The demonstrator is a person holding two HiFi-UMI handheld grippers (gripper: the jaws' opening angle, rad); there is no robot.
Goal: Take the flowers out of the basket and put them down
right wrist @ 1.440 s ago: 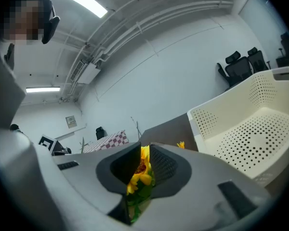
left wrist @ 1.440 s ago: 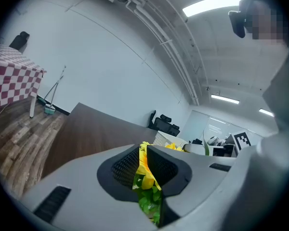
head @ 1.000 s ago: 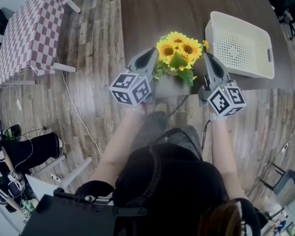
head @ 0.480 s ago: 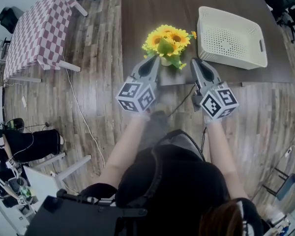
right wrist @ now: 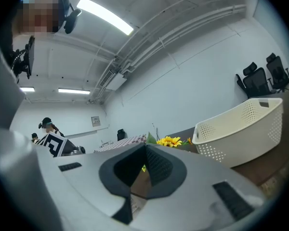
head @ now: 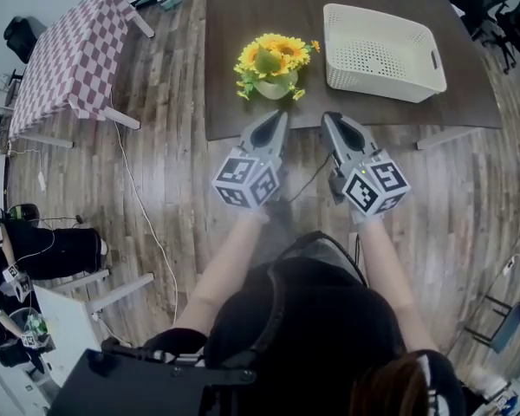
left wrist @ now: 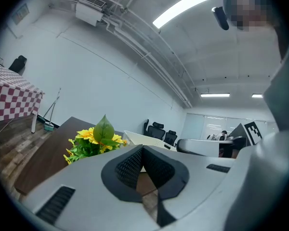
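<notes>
A bunch of yellow sunflowers (head: 271, 57) with green leaves stands on the dark wooden table (head: 243, 7), left of the white plastic basket (head: 380, 52). The basket looks empty. My left gripper (head: 282, 116) hangs shut at the table's near edge, short of the flowers, with nothing in it. My right gripper (head: 328, 118) is beside it, also shut and empty. In the left gripper view the flowers (left wrist: 94, 141) rise above the jaws. In the right gripper view the flowers (right wrist: 171, 141) and the basket (right wrist: 241, 129) lie ahead.
A table with a red checked cloth (head: 65, 59) stands at the far left on the wooden floor. Black office chairs (head: 494, 7) are past the dark table's right end. A cable (head: 139, 202) runs across the floor on the left.
Both grippers have drawn back from the flowers toward the table's near edge. The flowers, which were between the grippers a second ago, now stand alone on the table.
</notes>
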